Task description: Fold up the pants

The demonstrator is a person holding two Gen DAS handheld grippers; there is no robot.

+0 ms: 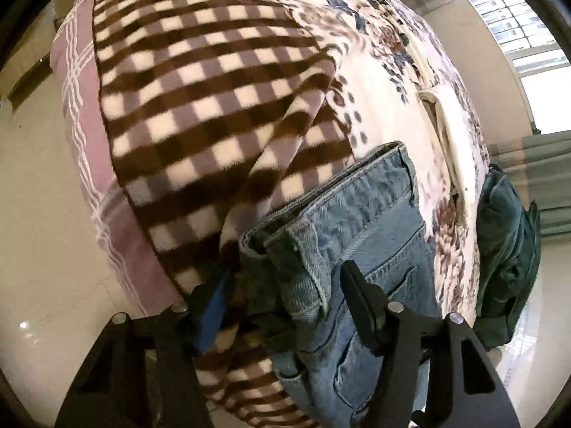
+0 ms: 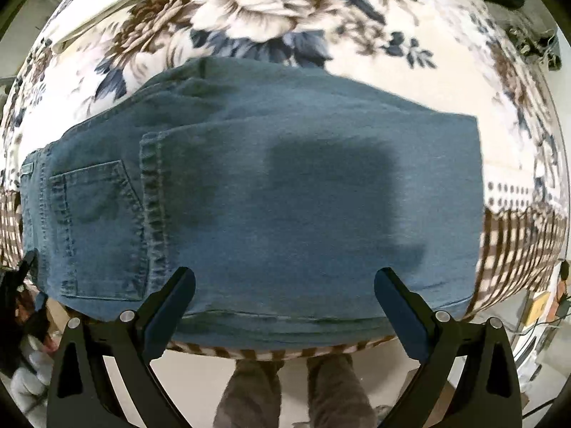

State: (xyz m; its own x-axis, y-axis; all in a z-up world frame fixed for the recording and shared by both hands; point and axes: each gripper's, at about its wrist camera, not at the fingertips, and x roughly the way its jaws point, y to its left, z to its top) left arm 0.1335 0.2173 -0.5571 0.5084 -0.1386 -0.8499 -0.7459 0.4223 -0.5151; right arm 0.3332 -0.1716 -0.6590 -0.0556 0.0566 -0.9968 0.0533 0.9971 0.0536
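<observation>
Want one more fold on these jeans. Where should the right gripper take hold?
Judging by the right wrist view, grip the jeans at their right-hand folded edge, coming in from the right: it lies flat, straight and free. The right gripper hovers with jaws open.

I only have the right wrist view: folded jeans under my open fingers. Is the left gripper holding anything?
Observer: No. The left gripper is open, with its fingers either side of the waistband end of the jeans.
Operator: Is that end lying flat?
Observer: Not quite. The denim layers gape open at the corner nearest the checked blanket.
Operator: Anything else close by on that side?
Observer: A dark green garment sits at the edge of the floral blanket, apart from the jeans.
</observation>
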